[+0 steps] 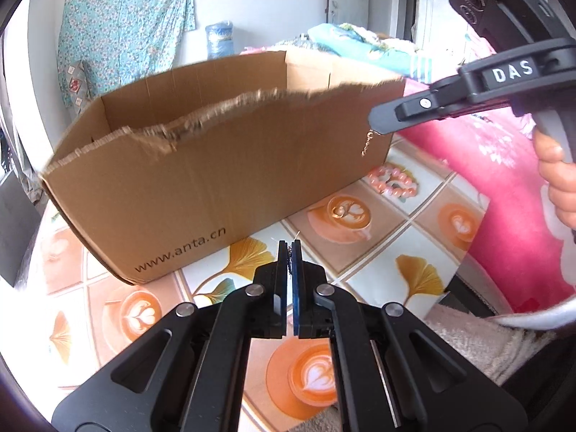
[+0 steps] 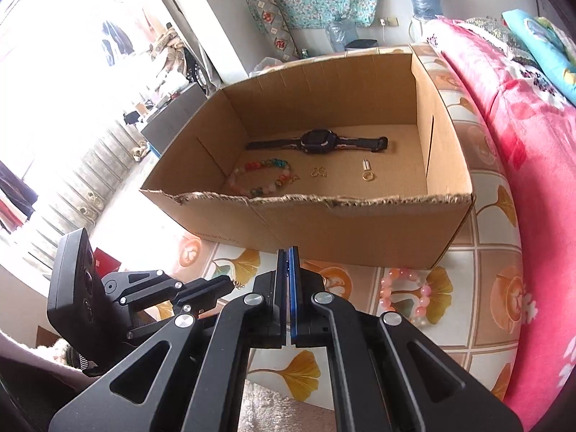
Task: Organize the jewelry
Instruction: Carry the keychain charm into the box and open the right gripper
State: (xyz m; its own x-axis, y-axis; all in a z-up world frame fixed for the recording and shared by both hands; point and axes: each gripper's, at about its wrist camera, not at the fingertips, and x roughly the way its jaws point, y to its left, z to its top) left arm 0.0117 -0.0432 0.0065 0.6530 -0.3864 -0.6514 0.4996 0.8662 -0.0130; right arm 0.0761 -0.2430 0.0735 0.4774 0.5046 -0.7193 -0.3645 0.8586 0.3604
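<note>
Right gripper (image 1: 376,130) pinched shut on a fine gold chain (image 1: 366,144) dangling at 3 o'clock of the cardboard box (image 1: 216,180); left gripper (image 1: 291,252) clamped on another thin chain. Risk: either chain slips out, or snags the box's torn rim. Pink bead bracelet (image 2: 405,293) not yet boxed.

Jewelry in and around the torn cardboard box (image 2: 324,223)

A thin gold chain (image 1: 367,142) hung pinched between the right gripper's (image 2: 287,252) fingers; another fine chain (image 1: 289,259) sat between the left gripper's (image 1: 287,246) pads. Beyond the fingers, the box held a black watch (image 2: 318,142), a multicoloured bead bracelet (image 2: 261,178) and gold rings (image 2: 367,176). A pink bead bracelet (image 2: 405,293) lay outside, right of the fingers.
</note>
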